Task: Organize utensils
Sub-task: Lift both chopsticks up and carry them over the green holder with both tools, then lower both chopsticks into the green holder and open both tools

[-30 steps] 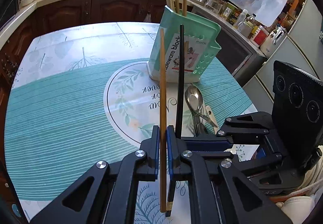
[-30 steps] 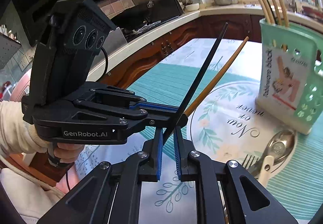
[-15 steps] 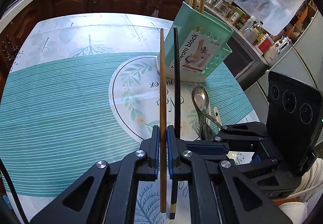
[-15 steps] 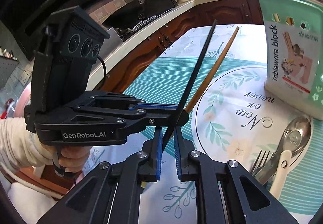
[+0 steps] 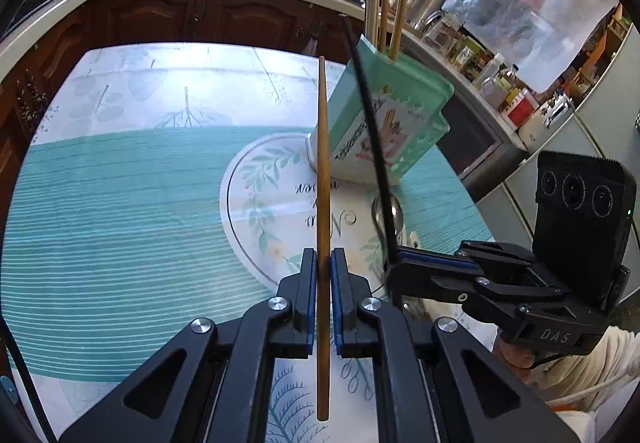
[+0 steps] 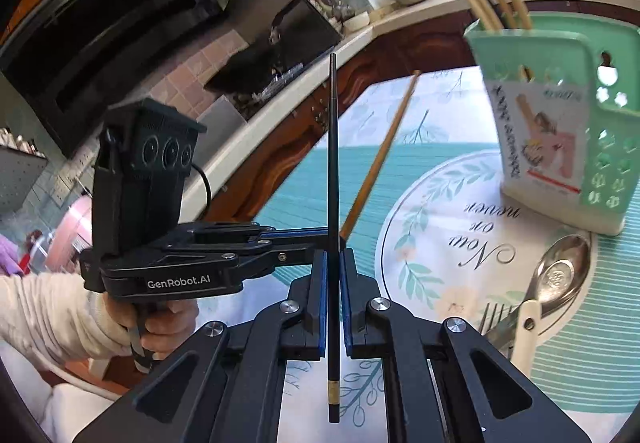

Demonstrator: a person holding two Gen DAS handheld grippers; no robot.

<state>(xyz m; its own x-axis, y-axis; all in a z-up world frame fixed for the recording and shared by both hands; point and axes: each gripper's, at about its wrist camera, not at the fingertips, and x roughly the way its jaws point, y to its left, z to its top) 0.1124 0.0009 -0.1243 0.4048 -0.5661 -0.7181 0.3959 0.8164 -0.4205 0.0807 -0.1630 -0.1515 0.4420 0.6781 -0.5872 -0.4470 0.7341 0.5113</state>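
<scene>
Left tongs [image 5: 320,283] clamp the wooden chopstick [image 5: 322,203]; right tongs [image 6: 333,283] clamp the black one [image 6: 333,203], both aloft. Ahead, a green holder [image 5: 400,115], spoon [image 6: 560,275] and fork [image 6: 494,317] on the leafy-clothed bench [image 5: 120,203], kitchen cabinets behind.

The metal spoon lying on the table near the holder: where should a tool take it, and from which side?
Probably best from above, on the bare neck just below the bowl of the metal spoon: lower down, its handle is crossed by a fork and a white-handled utensil, and the bowl is wide.
</scene>
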